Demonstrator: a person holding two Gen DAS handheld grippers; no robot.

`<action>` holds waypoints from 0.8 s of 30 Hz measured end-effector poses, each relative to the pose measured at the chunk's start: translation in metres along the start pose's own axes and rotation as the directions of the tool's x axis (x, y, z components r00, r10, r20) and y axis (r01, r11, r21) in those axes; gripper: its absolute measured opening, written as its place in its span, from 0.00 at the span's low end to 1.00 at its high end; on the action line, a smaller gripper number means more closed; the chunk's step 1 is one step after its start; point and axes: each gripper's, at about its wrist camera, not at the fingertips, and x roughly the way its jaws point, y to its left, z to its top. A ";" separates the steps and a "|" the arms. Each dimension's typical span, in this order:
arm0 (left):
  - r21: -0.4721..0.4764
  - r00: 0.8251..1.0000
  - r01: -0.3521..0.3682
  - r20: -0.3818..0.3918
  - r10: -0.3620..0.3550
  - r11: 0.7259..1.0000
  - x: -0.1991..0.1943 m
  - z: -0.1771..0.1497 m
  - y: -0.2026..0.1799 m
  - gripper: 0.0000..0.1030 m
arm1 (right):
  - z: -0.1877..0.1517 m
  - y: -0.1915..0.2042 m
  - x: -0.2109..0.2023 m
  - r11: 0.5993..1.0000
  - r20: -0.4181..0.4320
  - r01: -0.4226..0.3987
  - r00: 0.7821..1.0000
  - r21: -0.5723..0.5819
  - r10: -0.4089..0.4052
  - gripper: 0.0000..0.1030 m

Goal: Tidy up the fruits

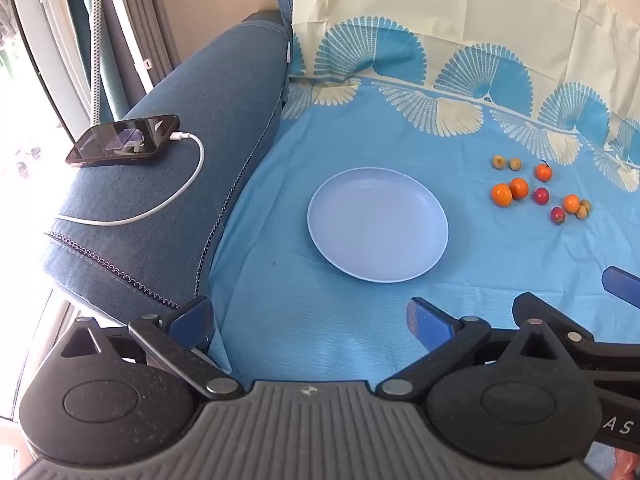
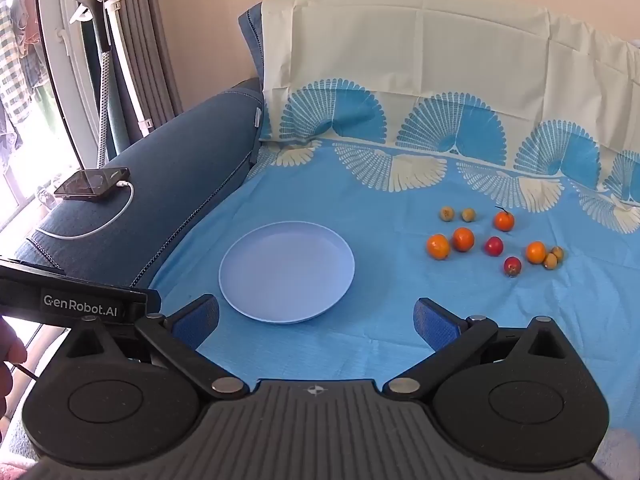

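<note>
An empty pale blue plate (image 1: 378, 224) (image 2: 286, 271) lies on the blue cloth. To its right lie loose small fruits: several oranges (image 1: 502, 195) (image 2: 438, 246), two red fruits (image 1: 541, 195) (image 2: 494, 246) and several small yellow-green ones (image 1: 498, 161) (image 2: 447, 213). My left gripper (image 1: 310, 320) is open and empty, held low in front of the plate. My right gripper (image 2: 316, 320) is open and empty, in front of the plate and a little to its right. One of its blue fingers (image 1: 622, 282) shows at the right edge of the left wrist view.
A blue sofa armrest (image 1: 168, 184) (image 2: 168, 184) rises left of the plate, with a phone (image 1: 124, 141) (image 2: 93, 184) on a white cable on it. The cloth-covered backrest (image 2: 420, 60) stands behind. A window and curtains are at the far left.
</note>
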 end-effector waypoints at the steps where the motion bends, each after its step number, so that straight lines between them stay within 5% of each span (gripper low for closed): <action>1: 0.001 1.000 0.000 0.000 0.000 1.000 0.000 0.000 0.000 1.00 | 0.000 -0.001 0.000 1.000 0.000 -0.001 1.000 0.000 0.001 1.00; 24: 0.017 1.000 -0.012 -0.002 0.012 1.000 0.001 0.000 -0.002 1.00 | -0.001 -0.001 0.003 1.000 0.001 0.002 1.000 0.008 -0.002 1.00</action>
